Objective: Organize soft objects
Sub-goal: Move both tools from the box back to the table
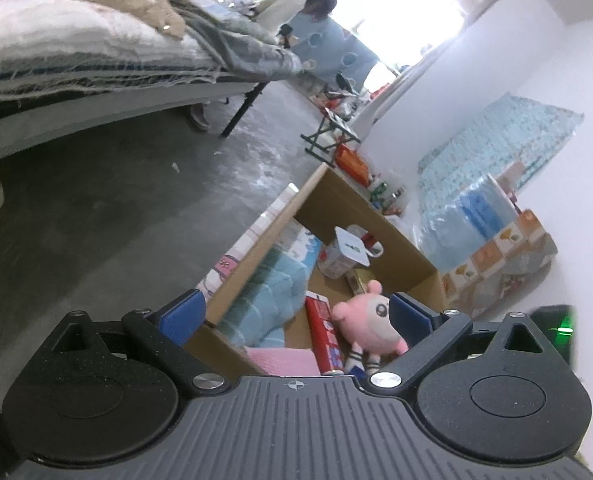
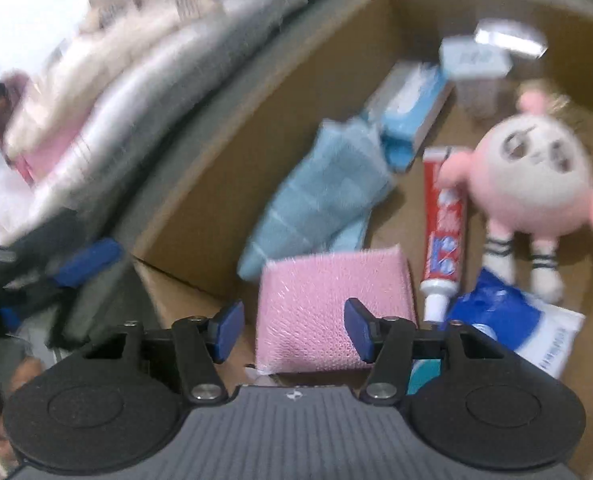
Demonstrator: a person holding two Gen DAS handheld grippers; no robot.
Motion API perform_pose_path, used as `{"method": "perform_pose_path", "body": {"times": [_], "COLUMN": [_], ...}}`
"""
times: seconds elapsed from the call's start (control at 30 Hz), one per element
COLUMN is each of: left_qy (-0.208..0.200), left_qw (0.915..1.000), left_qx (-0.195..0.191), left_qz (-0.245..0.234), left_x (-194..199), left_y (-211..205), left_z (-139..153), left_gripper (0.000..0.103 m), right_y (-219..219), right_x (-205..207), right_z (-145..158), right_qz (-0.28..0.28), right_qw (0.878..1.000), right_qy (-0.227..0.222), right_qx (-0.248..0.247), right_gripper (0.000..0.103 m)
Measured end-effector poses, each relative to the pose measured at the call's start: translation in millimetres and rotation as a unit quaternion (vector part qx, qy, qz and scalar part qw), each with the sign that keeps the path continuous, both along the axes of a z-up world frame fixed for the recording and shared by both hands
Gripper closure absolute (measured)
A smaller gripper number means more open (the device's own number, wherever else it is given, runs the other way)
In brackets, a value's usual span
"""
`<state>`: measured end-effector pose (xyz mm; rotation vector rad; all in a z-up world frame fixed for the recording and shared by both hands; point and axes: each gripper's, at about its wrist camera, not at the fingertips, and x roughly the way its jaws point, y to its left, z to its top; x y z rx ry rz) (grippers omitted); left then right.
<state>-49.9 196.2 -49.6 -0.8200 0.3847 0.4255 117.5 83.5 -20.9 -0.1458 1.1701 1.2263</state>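
Red toothpaste tube (image 2: 442, 224) in the cardboard box (image 2: 280, 92), beside a white cup (image 1: 352, 250).

Your right wrist view is smeared with motion blur: the stacked bedding (image 2: 108, 92) along the upper left is streaks, and the print on the toothpaste tube (image 2: 442, 216) can't be read. The pink sponge (image 2: 328, 312) is cut off below by the gripper body. In your left wrist view, that body hides the near corner of the cardboard box (image 1: 360, 208) and the plush toy (image 1: 370, 328)'s feet.
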Motion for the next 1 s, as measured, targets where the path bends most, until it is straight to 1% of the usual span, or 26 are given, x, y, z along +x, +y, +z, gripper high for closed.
{"method": "perform_pose_path", "body": {"times": [0.03,0.1,0.2,0.33,0.4,0.5,0.57,0.67,0.73,0.8,0.83,0.87,0.9,0.93,0.97,1.0], "left_qy": [0.001,0.002,0.006,0.014,0.022,0.033,0.038,0.050,0.057,0.067,0.077,0.091,0.103,0.115,0.125,0.134], "left_qw": [1.0000,0.9998,0.9989,0.9950,0.9909,0.9827,0.9754,0.9635,0.9538,0.9394,0.9338,0.9262,0.9224,0.9190,0.9122,0.9073], "left_qx": [0.005,0.015,0.031,0.049,0.060,0.073,0.087,0.111,0.121,0.130,0.131,0.127,0.120,0.112,0.106,0.105], "left_qz": [-0.003,-0.012,-0.035,-0.087,-0.119,-0.167,-0.199,-0.238,-0.269,-0.310,-0.324,-0.343,-0.352,-0.360,-0.376,-0.384], "left_x": [1,6,16,38,54,77,93,121,142,173,187,208,224,241,263,281], "left_y": [-3,-11,-28,-58,-77,-109,-132,-163,-185,-207,-215,-225,-232,-238,-246,-253], "left_z": [2,8,16,26,31,39,44,54,63,72,74,76,76,77,76,75], "left_gripper": [0.004,0.004,0.003,0.003,0.003,0.003,0.003,0.003,0.003,0.003,0.003,0.003,0.003,0.003,0.003,0.003], "right_y": [-17,-53,-116,-202,-242,-290,-315,-346,-364,-378,-383,-388,-392,-394,-394,-393], "right_x": [-1,-3,-9,-23,-30,-31,-29,-22,-13,-1,8,15,27,36,48,63], "right_z": [9,23,37,40,37,25,17,11,13,20,25,28,35,40,45,49], "right_qz": [-0.015,-0.043,-0.098,-0.189,-0.236,-0.292,-0.321,-0.353,-0.376,-0.389,-0.390,-0.391,-0.393,-0.389,-0.382,-0.375], "right_qw": [1.000,0.997,0.987,0.961,0.943,0.920,0.907,0.892,0.882,0.877,0.877,0.876,0.875,0.877,0.881,0.884], "right_qy": [-0.001,-0.010,-0.028,-0.066,-0.082,-0.083,-0.082,-0.104,-0.128,-0.154,-0.166,-0.176,-0.192,-0.205,-0.216,-0.228], "right_qx": [0.025,0.070,0.127,0.193,0.219,0.249,0.262,0.262,0.252,0.237,0.228,0.219,0.206,0.193,0.179,0.158], "right_gripper": [0.045,0.043,0.040,0.039,0.039,0.039,0.039,0.039,0.039,0.039,0.039,0.039,0.039,0.039,0.039,0.039]}}
